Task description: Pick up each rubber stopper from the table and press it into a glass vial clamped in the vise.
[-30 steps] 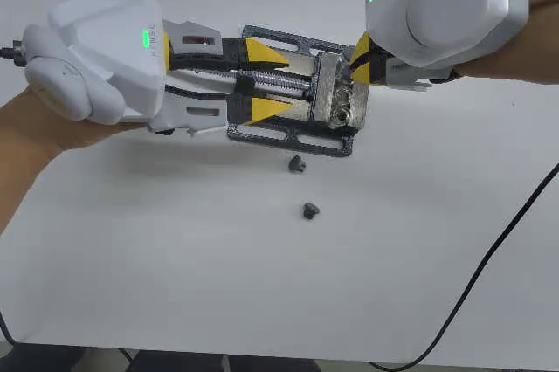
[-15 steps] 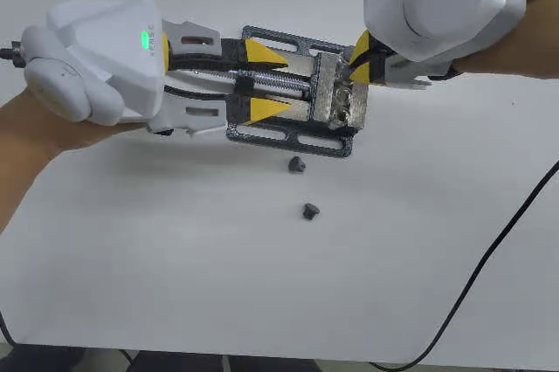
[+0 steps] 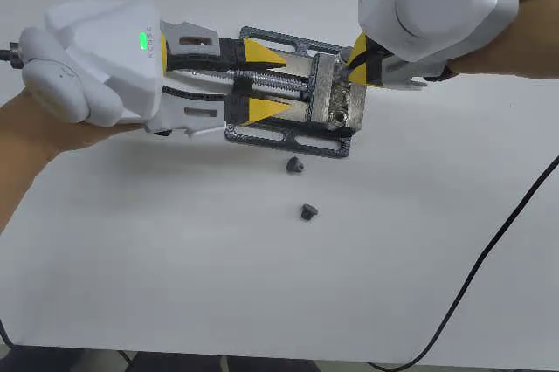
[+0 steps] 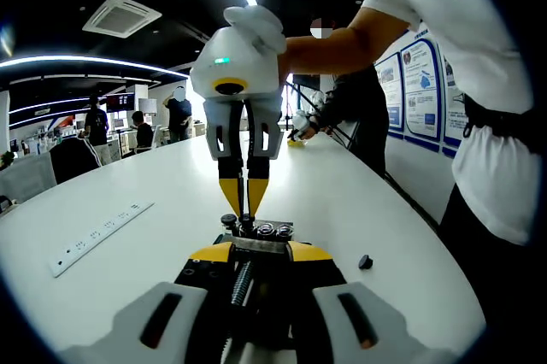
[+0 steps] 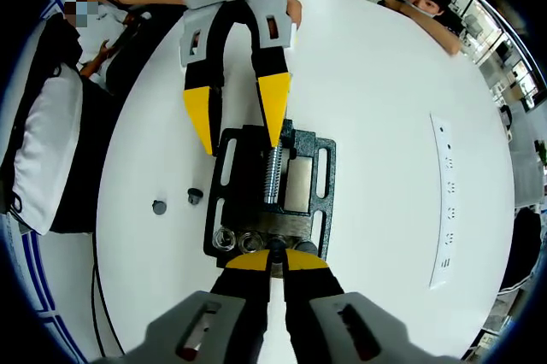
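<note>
A dark metal vise (image 3: 293, 132) lies on the white table with glass vials (image 3: 339, 113) clamped at its right end. My right gripper (image 3: 356, 66) stands directly over the vials, shut on a dark rubber stopper (image 5: 276, 249). Two open vials (image 5: 236, 239) show just left of that stopper. My left gripper (image 3: 265, 81) is open, its yellow fingertips (image 3: 267, 108) straddling the vise's screw (image 3: 284, 82) without closing on it. Two loose stoppers lie on the table below the vise, one near (image 3: 295, 164) and one further out (image 3: 307, 211).
A black cable (image 3: 489, 258) curves across the table's right side to the near edge. A white perforated strip (image 5: 444, 202) lies on the table beyond the vise. Other people sit and stand around the room in the gripper views.
</note>
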{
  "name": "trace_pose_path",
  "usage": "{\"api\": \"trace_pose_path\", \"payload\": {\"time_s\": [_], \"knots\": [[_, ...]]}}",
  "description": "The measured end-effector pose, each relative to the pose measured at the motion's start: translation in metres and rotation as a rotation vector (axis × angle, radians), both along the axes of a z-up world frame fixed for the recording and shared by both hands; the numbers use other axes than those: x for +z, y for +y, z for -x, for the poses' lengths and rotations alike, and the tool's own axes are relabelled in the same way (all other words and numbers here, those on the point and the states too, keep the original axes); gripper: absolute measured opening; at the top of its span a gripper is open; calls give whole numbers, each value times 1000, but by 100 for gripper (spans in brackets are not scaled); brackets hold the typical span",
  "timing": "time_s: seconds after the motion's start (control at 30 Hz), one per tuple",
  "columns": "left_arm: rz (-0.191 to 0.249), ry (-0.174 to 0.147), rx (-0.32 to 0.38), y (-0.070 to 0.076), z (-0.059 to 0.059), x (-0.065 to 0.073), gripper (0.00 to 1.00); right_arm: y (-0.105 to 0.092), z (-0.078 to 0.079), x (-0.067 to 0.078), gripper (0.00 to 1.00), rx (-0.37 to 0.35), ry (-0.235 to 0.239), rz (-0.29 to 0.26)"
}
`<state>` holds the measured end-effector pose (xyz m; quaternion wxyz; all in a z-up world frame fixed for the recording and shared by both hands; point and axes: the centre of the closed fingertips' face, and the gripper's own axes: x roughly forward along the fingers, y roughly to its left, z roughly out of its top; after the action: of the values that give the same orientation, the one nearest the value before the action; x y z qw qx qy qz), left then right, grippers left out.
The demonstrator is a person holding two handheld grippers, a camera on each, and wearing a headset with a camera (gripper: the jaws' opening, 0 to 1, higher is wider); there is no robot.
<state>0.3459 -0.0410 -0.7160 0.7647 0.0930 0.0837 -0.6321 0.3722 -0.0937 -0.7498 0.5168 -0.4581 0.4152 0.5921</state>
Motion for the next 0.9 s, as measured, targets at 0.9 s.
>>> {"api": "trace_pose_path", "payload": {"time_s": [0.9], "knots": [[-8,7,-11,-5,-8,-6,21,3,1,-4,5,7,22,15]]}}
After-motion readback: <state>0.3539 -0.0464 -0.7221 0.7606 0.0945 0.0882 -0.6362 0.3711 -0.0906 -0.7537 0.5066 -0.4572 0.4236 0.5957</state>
